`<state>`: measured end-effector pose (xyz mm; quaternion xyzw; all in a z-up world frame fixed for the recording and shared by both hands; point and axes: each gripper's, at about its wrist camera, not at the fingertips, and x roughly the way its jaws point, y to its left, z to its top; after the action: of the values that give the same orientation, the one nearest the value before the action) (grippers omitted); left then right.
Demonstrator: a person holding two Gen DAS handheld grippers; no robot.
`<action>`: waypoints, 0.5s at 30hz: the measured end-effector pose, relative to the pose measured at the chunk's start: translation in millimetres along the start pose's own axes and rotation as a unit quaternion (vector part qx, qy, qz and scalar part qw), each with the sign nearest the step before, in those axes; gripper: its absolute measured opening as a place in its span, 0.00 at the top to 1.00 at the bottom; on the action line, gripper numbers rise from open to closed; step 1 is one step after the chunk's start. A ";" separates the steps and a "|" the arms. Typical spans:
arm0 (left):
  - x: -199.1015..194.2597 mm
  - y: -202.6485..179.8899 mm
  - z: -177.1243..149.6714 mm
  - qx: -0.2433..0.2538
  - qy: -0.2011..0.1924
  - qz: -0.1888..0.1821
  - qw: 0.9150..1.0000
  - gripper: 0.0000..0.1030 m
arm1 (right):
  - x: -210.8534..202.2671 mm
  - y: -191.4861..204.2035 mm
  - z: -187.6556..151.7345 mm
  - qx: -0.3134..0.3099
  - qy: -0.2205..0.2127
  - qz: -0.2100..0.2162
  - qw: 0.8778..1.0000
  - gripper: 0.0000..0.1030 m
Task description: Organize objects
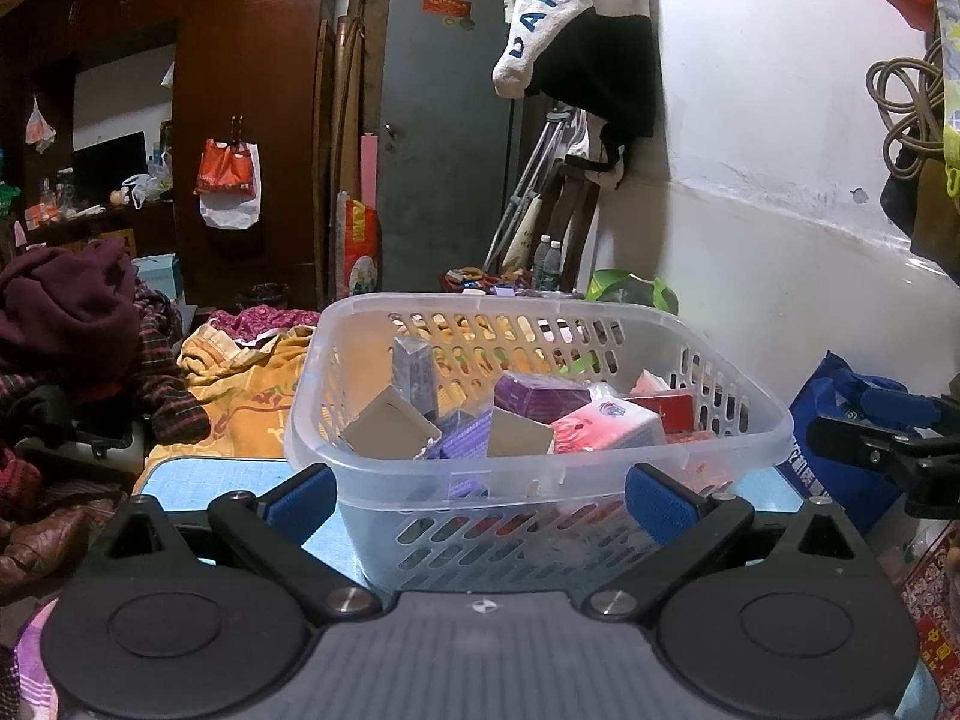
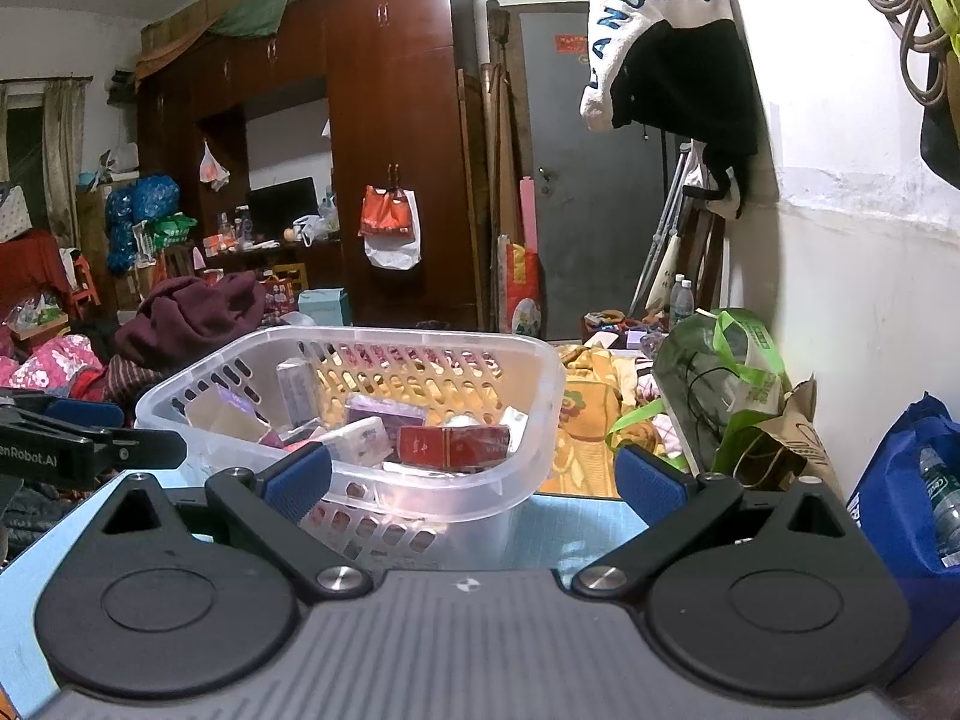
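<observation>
A clear perforated plastic basket [image 1: 540,468] stands on a light blue mat [image 1: 204,483], filled with several small boxes and packets: a purple box [image 1: 537,396], a pink tissue pack [image 1: 606,426], a tan carton [image 1: 390,429]. My left gripper [image 1: 480,501] is open just in front of the basket's near wall, nothing between its fingers. In the right wrist view the basket [image 2: 480,483] sits ahead and to the left, with a red box [image 2: 453,444] inside. My right gripper [image 2: 474,477] is open and empty over the basket's near right corner.
A blue bag [image 2: 906,498] and a green bag [image 2: 726,384] stand by the white wall [image 1: 780,180] on the right. Piled clothes [image 1: 78,324] and a yellow blanket [image 1: 252,384] lie to the left. A wardrobe [image 2: 390,138] and grey door [image 1: 444,138] stand behind.
</observation>
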<state>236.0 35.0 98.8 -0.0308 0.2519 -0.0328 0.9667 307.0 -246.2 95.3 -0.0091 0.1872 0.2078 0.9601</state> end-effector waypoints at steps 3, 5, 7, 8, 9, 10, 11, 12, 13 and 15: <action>0.1 -0.4 -0.3 0.000 -0.001 -0.001 1.000 0.00 | 0.0 -0.7 -0.3 0.000 0.001 0.000 1.000 0.00; 0.0 -1.2 -1.1 0.003 -0.003 -0.006 1.000 0.00 | -0.1 -0.8 -0.3 0.001 0.001 0.001 1.000 0.00; 0.6 -4.6 -1.4 0.008 -0.004 -0.007 1.000 0.00 | -0.1 -0.6 -0.8 -0.001 0.001 0.001 1.000 0.00; 0.8 -5.9 -1.7 0.010 -0.005 -0.007 1.000 0.00 | -0.1 -0.4 -0.8 0.000 0.001 0.001 1.000 0.00; 1.2 -7.5 -1.9 0.013 -0.005 -0.006 1.000 0.00 | 0.2 -0.9 -1.3 -0.001 0.002 0.001 1.000 0.00; 1.4 -8.8 -2.1 0.014 -0.006 -0.004 1.000 0.00 | 0.5 -1.2 -1.8 -0.001 0.002 0.001 1.000 0.00; 1.7 -9.9 -2.3 0.015 -0.006 -0.004 1.000 0.00 | 0.9 -1.5 -2.2 -0.002 0.003 0.001 1.000 0.00; 1.7 -10.0 -2.2 0.016 -0.006 -0.004 1.000 0.00 | 1.0 -1.8 -2.4 -0.003 0.003 0.000 1.000 0.00; 2.3 -10.7 -2.1 0.016 -0.006 -0.004 1.000 0.00 | 1.2 -1.8 -2.7 -0.004 0.004 0.000 1.000 0.00; 2.8 -10.9 -2.5 0.016 -0.006 -0.005 1.000 0.00 | 1.3 -1.8 -2.8 -0.004 0.004 0.000 1.000 0.00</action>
<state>236.7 23.7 96.2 -0.0171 0.2454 -0.0410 0.9684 307.8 -247.6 92.1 -0.0134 0.1906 0.2089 0.9591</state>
